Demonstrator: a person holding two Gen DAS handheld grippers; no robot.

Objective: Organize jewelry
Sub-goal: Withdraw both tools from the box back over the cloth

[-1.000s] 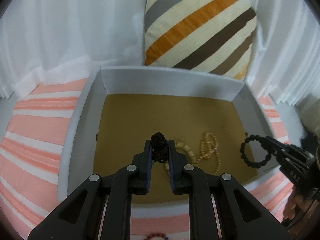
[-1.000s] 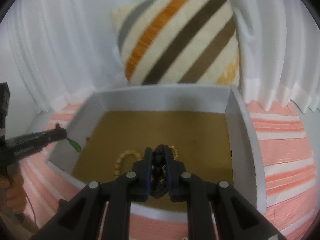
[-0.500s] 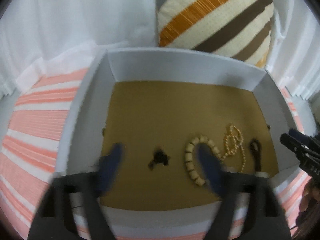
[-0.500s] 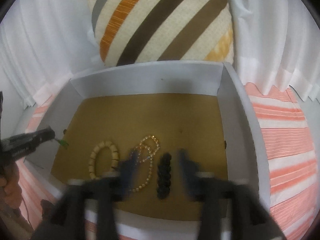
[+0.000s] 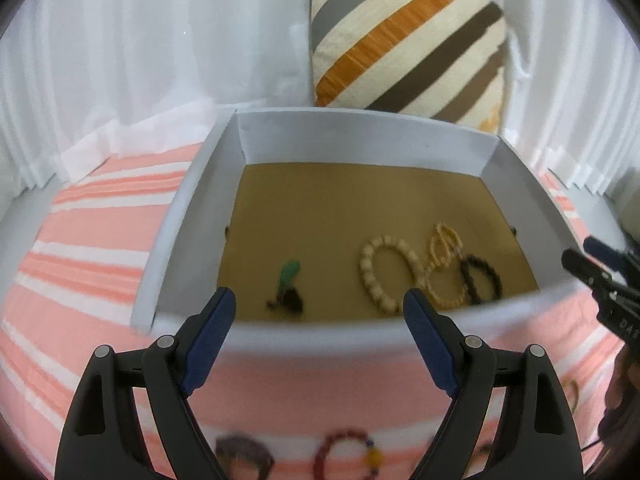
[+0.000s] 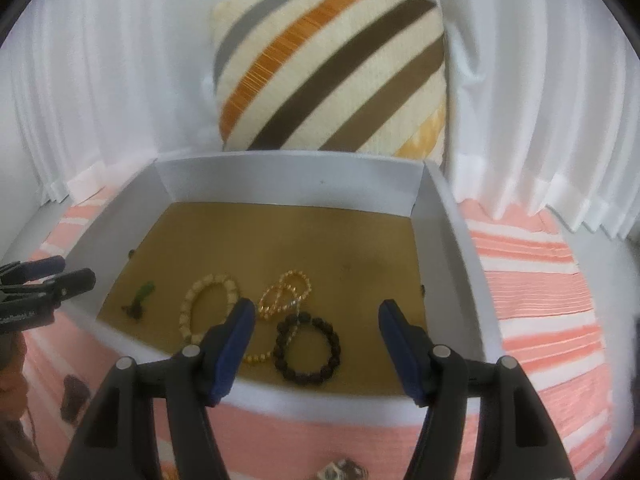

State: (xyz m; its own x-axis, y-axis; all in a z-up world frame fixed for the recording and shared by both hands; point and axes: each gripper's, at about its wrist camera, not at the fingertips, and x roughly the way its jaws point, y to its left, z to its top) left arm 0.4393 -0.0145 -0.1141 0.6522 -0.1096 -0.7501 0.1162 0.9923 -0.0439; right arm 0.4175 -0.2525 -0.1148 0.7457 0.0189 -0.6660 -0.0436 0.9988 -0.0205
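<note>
A white box point(image 5: 360, 136) point(image 6: 288, 168) with a brown floor holds the jewelry. In it lie a dark piece with a green tassel point(image 5: 290, 280) point(image 6: 140, 296), a cream bead bracelet point(image 5: 386, 272) point(image 6: 208, 304), a gold bead chain point(image 5: 442, 264) point(image 6: 284, 292) and a black bead bracelet point(image 5: 480, 280) point(image 6: 308, 348). My left gripper point(image 5: 320, 312) is open and empty, just outside the box's near wall. My right gripper point(image 6: 316, 320) is open and empty, above the black bracelet at the near wall. Each gripper shows at the edge of the other's view.
The box sits on a pink and white striped cloth point(image 5: 92, 248) point(image 6: 532, 280). More jewelry lies on the cloth near me: a red bead bracelet point(image 5: 344, 452) and a dark piece point(image 6: 74, 396). A striped pillow point(image 6: 332, 68) leans against white curtains behind the box.
Both grippers opened and let go of their pieces, which now lie in the box: the green-tasselled piece and the black bracelet. Both grippers have pulled back toward the box's near wall.
</note>
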